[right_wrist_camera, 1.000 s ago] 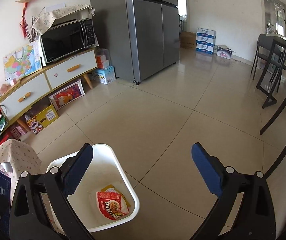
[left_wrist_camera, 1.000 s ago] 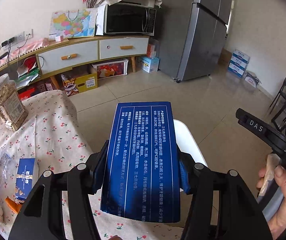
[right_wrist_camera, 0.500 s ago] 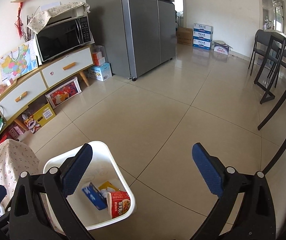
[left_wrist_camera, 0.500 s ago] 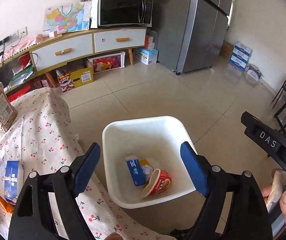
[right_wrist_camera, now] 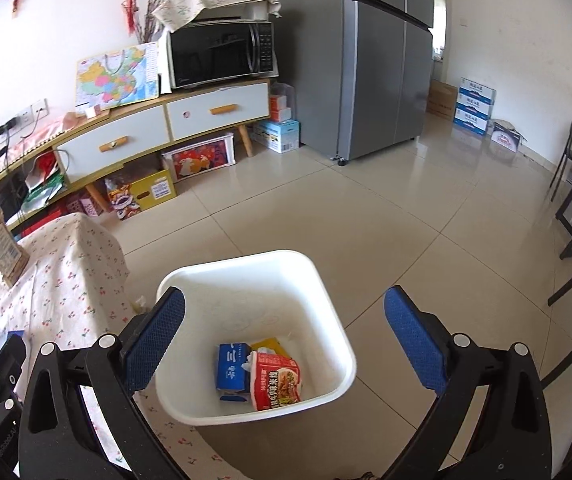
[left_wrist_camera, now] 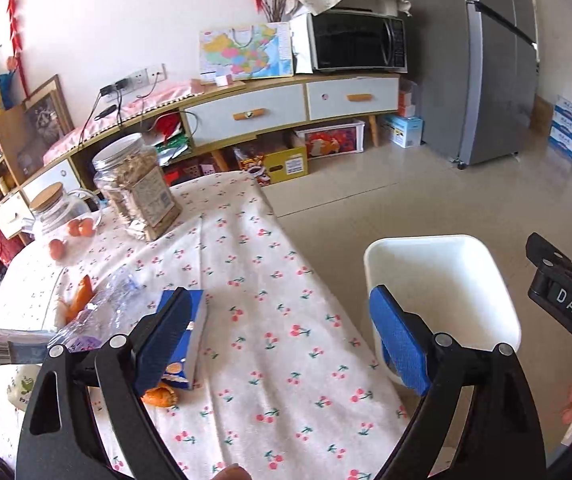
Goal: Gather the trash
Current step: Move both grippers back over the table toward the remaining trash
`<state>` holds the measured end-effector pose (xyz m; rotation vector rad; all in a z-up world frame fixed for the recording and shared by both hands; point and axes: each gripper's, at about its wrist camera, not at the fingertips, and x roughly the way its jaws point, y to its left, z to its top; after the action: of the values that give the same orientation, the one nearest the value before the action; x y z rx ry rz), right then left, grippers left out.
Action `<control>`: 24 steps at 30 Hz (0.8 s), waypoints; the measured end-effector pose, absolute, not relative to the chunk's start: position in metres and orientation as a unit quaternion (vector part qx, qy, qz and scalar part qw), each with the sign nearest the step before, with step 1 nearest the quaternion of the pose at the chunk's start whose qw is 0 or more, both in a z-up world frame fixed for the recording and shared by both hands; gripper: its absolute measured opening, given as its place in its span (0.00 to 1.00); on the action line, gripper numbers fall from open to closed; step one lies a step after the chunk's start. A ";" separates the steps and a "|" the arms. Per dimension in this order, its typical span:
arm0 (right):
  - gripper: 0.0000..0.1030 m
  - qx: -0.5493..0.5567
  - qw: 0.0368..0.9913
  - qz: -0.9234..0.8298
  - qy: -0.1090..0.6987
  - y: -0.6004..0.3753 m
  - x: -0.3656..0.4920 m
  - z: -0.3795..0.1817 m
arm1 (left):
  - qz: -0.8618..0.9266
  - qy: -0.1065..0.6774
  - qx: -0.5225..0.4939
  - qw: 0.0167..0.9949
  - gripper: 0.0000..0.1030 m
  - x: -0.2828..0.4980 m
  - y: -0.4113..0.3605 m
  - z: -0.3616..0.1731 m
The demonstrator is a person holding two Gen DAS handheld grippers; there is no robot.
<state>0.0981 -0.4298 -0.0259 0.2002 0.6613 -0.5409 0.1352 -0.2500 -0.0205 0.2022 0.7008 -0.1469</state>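
Table w/ cherry-print cloth (left_wrist_camera: 270,320) fills the space under and between the left gripper (left_wrist_camera: 282,336) jaws; it's the work surface, so remaining litter sits there w/in reach. White trash bin (right_wrist_camera: 337,344) stands on the floor tight against the table edge, prob. so stuff can be dropped straight off the side. In the right wrist view it lies between and just ahead of the right gripper (right_wrist_camera: 286,332) jaws; in the left wrist view its rim shows behind the right-hand jaw.

Left jaws: opening, wide, nothing between the pads but cloth. Right jaws: spread wide, empty, hovering over the bin.

Inside the bin, low between the right jaws: red noodle cup (right_wrist_camera: 276,380) on its side, blue carton (right_wrist_camera: 232,372) touching it.

Still on the table: crumpled clear plastic bag (left_wrist_camera: 102,304) outside the left-hand jaw, blue snack box (left_wrist_camera: 188,344) lying flat right behind that jaw's pad, orange peel (left_wrist_camera: 158,396) just below the box. The box looks like the likeliest next pick, being nearest.
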 end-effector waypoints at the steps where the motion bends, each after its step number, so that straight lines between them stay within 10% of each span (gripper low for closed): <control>1: 0.93 0.097 0.908 -0.251 0.321 -0.422 0.099 -0.025 | -0.064 0.345 0.097 0.932 0.85 0.133 -0.241 -0.022; 24: 0.93 -0.032 0.926 -0.035 0.374 -0.221 0.110 -0.045 | 0.073 0.401 0.035 0.913 0.85 0.097 -0.044 -0.050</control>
<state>0.1104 -0.2213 -0.0451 -0.0662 0.7663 -0.0714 0.0971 -0.0444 -0.0500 0.0722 0.8253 0.1506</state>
